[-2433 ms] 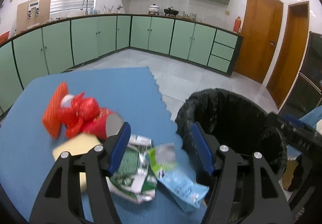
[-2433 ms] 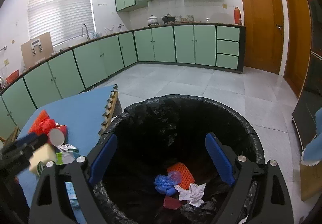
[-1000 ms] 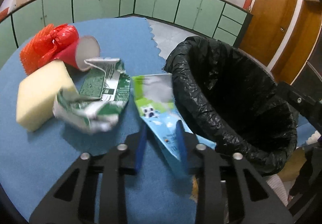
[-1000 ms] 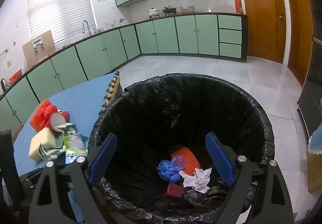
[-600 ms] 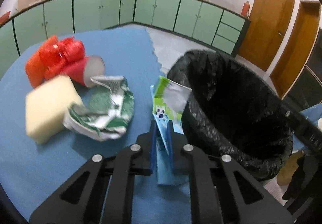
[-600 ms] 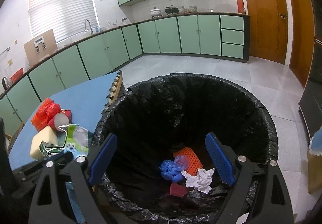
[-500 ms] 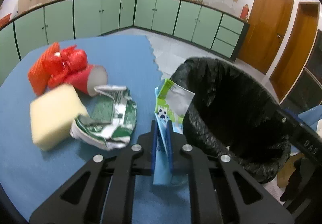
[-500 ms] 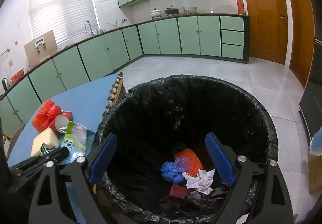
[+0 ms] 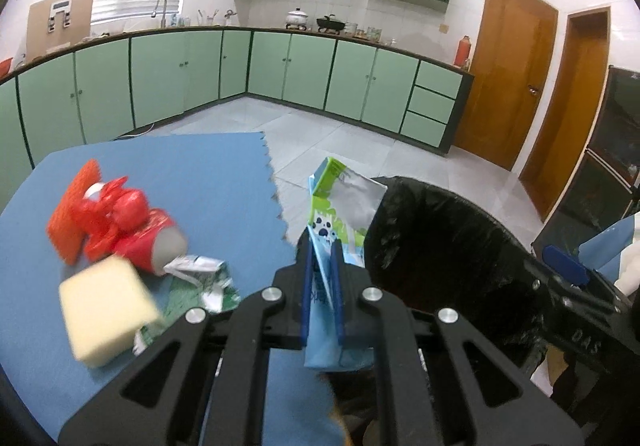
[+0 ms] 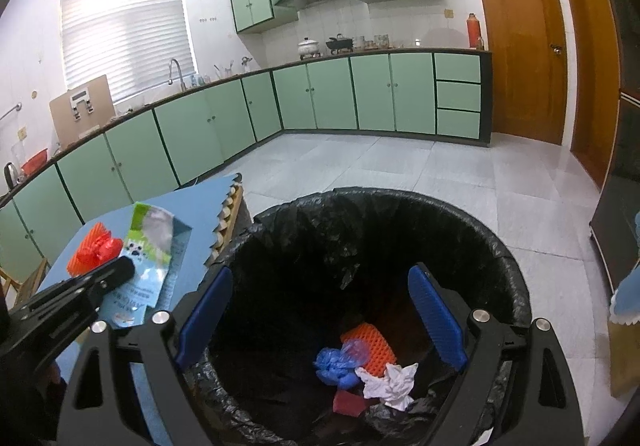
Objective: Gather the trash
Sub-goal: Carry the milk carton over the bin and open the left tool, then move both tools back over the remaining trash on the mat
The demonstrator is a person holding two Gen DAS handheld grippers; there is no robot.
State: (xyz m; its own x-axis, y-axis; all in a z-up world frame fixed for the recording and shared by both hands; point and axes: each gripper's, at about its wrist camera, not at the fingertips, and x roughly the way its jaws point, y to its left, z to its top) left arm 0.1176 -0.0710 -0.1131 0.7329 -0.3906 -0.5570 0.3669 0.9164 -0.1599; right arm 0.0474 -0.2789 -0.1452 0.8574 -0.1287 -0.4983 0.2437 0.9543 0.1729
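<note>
Gripping milk carton (image 9: pixel 336 221) beside bin (image 9: pixel 460 246).

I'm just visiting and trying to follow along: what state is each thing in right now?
Left gripper: jaws shut on the carton.
Carton: flattened, lifted off the mat, upright beside the bin.
Right gripper: jaws open, empty, over the bin.
Bin: open, lined with a black bag, some trash at the bottom.
Green carton: crumpled, lying on the mat.
Sponge: lying on the mat.
Red cup: on its side.
</note>
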